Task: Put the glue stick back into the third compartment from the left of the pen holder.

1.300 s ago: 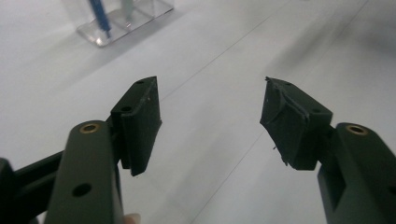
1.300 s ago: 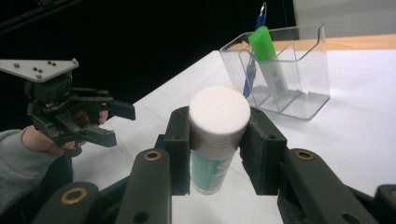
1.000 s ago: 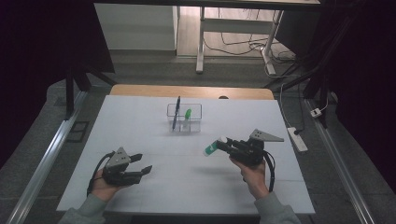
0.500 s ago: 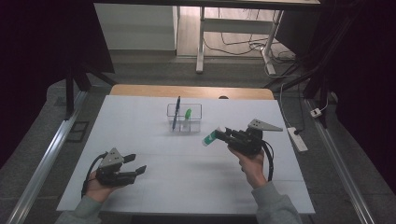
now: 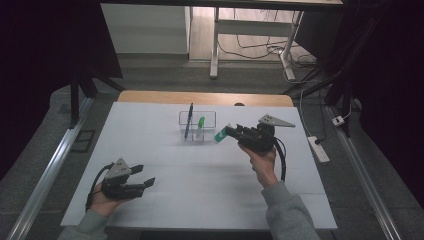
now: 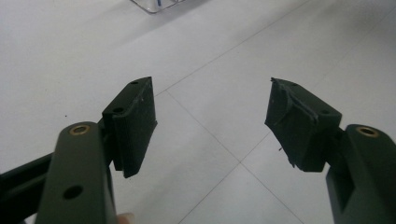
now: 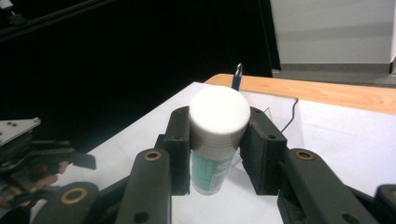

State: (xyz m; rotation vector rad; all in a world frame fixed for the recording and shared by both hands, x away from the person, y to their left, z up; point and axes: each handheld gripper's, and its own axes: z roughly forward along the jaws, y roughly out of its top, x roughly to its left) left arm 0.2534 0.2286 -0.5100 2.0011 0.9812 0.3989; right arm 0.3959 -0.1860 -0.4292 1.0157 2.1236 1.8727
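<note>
High view: the right gripper (image 5: 231, 132), at about 1 o'clock from the table's centre, holds a green-labelled glue stick (image 5: 222, 134) with a white cap. The right gripper view shows both pads pressed on the stick's (image 7: 215, 140) body just below the cap, cap toward the camera. The stick's long axis runs roughly level, pointing toward 10 o'clock at the clear holder (image 5: 198, 127), which lies just beside its tip and already contains a blue pen (image 5: 188, 121) and a green item (image 5: 201, 122). The right hand is much the nearer to the holder. The left gripper (image 5: 145, 176) rests at 7 o'clock, well apart; its jaws have just been opening and stand wide with nothing between them over the white table (image 6: 210, 60).
</note>
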